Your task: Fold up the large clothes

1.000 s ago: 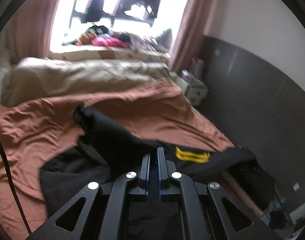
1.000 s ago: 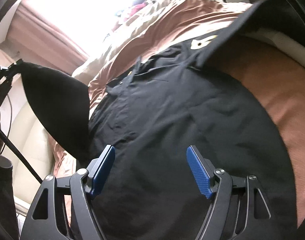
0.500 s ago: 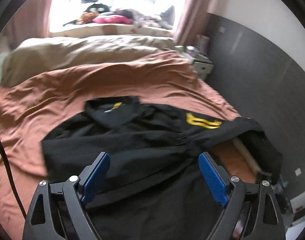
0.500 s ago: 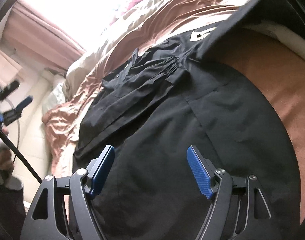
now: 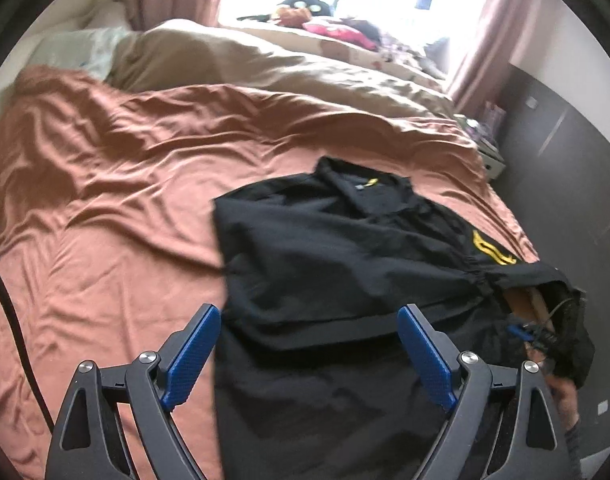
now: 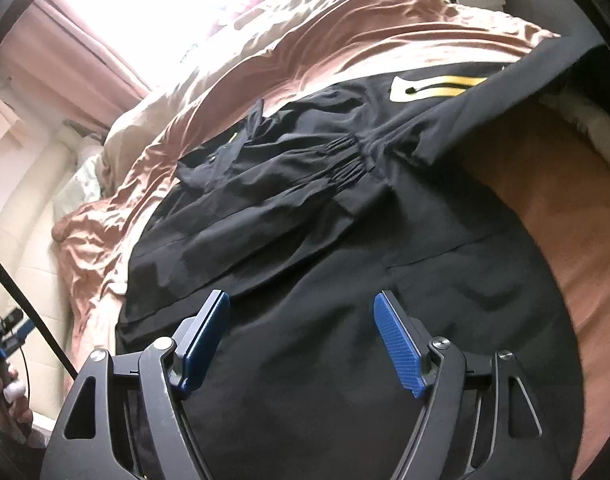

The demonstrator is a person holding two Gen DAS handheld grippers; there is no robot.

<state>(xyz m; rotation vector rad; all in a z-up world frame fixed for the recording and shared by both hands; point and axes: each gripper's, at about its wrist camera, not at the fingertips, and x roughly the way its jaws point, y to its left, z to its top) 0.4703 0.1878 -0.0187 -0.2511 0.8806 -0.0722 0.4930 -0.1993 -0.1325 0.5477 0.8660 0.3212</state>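
The black garment (image 5: 345, 264) lies spread on the rust-brown sheet (image 5: 117, 184) of the bed, toward its right side, with one sleeve laid across the chest and the other trailing off the bed's right edge. I judge I am between folds: one side looks turned in, the far sleeve and the lower body are not yet dealt with. My left gripper (image 5: 309, 354) hangs above the near left hem with its blue pads wide apart and nothing between them. My right gripper (image 6: 301, 344) hovers over the lower body of the cloth, its pads also spread and empty. Next I would need to pinch the loose sleeve near its yellow stripe (image 6: 441, 86) and bring it in over the chest, catching only the top layer. The fabric looks thin, matte and limp, with a gathered cuff (image 6: 345, 160) and a collar (image 5: 361, 188) at the far end. It creases softly and would likely slide on the sheet if dragged.
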